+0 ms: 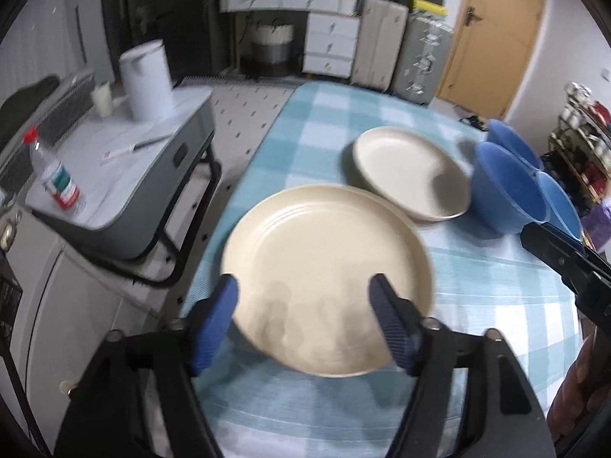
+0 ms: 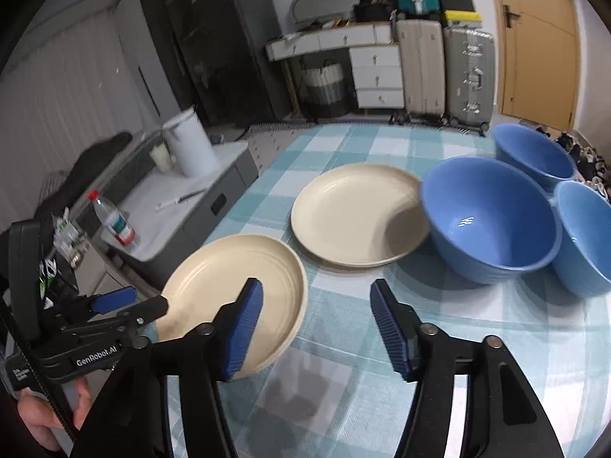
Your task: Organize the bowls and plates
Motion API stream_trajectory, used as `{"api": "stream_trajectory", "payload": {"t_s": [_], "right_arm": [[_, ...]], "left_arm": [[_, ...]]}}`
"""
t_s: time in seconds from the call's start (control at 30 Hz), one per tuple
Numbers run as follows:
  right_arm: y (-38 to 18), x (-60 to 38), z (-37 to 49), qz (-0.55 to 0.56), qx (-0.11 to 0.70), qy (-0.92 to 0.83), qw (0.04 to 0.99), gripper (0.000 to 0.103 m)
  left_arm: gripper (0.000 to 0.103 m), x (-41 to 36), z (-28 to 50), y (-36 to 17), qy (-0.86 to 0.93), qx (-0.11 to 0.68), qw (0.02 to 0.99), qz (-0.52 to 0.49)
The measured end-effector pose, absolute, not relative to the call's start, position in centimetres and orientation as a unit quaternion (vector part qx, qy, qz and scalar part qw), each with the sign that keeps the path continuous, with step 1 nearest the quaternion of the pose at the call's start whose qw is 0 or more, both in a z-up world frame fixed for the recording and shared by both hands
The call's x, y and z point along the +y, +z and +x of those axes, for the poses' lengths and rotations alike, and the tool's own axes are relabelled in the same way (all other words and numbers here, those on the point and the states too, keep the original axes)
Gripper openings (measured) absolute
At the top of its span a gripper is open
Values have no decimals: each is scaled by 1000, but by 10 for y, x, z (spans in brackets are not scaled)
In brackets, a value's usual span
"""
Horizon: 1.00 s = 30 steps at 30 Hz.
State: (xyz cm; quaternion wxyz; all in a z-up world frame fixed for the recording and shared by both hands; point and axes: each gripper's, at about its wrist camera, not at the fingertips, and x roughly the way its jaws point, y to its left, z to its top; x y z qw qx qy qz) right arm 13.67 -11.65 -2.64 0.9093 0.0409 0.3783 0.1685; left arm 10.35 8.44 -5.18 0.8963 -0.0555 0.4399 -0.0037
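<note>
Two cream plates and three blue bowls sit on a table under a blue-and-white checked tablecloth (image 2: 343,145). The near plate (image 1: 324,267) lies close to the table's left edge; the far plate (image 1: 408,170) lies just beyond it, its right rim just beside the nearest blue bowl (image 2: 492,217). A second bowl (image 2: 532,156) stands behind that one and a third bowl (image 2: 584,236) to its right, the three clustered close together.

The left gripper (image 1: 303,316) hangs over the near plate's front rim, jaws wide apart and holding nothing. The right gripper (image 2: 317,324) hangs over bare cloth right of that plate, jaws likewise apart and empty.

Left of the table stands a grey side cabinet (image 2: 214,206) carrying one white kettle (image 2: 191,145), one red-capped bottle (image 2: 114,225) and a pen. Across the room stand a white drawer unit (image 2: 376,76), two upright suitcases (image 2: 445,72) and a wooden door (image 2: 538,49).
</note>
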Motion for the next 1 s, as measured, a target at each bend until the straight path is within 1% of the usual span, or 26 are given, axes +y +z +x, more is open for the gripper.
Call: {"api": "stream_trajectory", "payload": {"t_s": [0.1, 0.5, 0.7, 0.87, 0.93, 0.97, 1.0], "right_arm": [[-15, -134, 115, 45, 345, 149, 926, 81], [11, -215, 44, 75, 263, 69, 959, 87], [20, -250, 6, 76, 214, 30, 973, 89], [20, -270, -18, 78, 193, 15, 978, 93], [18, -276, -26, 75, 188, 6, 979, 97], [16, -280, -29, 73, 190, 0, 979, 98], [15, -281, -30, 73, 190, -2, 979, 98]], "left_arm": [[75, 67, 97, -41, -22, 420, 906, -46], [76, -7, 72, -15, -84, 366, 926, -21], [76, -26, 57, -10, -101, 338, 935, -43], [77, -42, 45, -6, -96, 306, 947, -19], [81, -45, 44, -7, -100, 305, 947, -20], [94, -48, 44, -8, -100, 308, 946, -18], [99, -50, 43, -8, -99, 305, 947, -16]]}}
